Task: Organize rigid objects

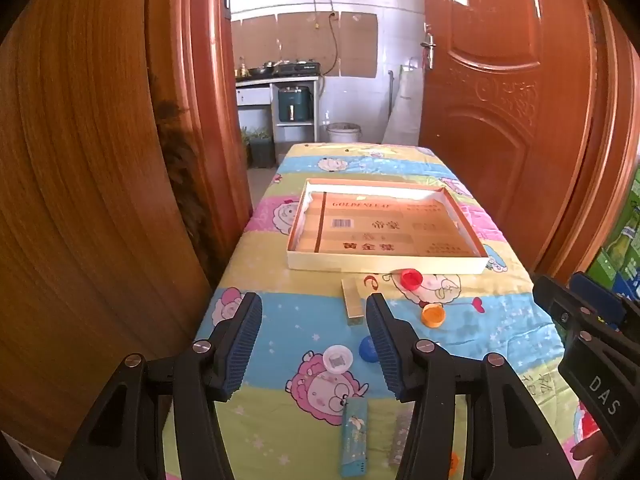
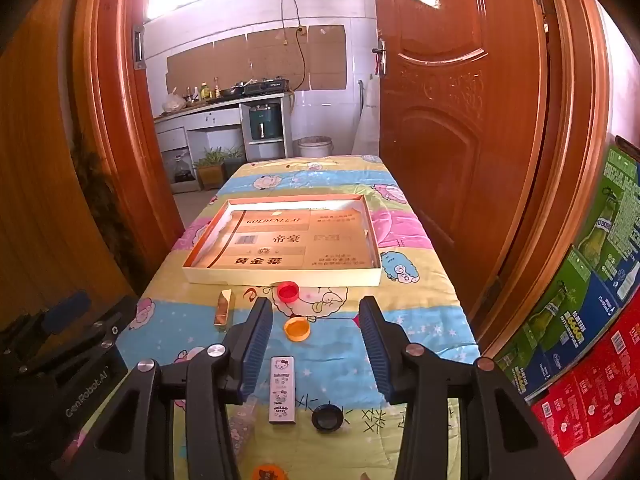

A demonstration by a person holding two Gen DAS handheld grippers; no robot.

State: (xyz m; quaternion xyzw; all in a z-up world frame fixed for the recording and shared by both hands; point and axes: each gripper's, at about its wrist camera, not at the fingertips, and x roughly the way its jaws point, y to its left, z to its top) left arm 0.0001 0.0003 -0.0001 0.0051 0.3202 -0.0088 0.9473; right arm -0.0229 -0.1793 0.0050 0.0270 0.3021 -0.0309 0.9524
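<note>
Both spread wide — left gripper (image 1: 314, 344) and right gripper (image 2: 316, 346) hold nothing, above the table (image 2: 420, 320).

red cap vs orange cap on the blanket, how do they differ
The red cap lies right in front of the shallow box, close to its near wall; the orange cap lies nearer the grippers, well clear of the box. In the right wrist view the orange cap shows between the right gripper's open jaws, the red cap beyond them. Both are small round caps lying open side up.

Bright window glare behind; fisheye-bent, dark-vignetted edges.
</note>
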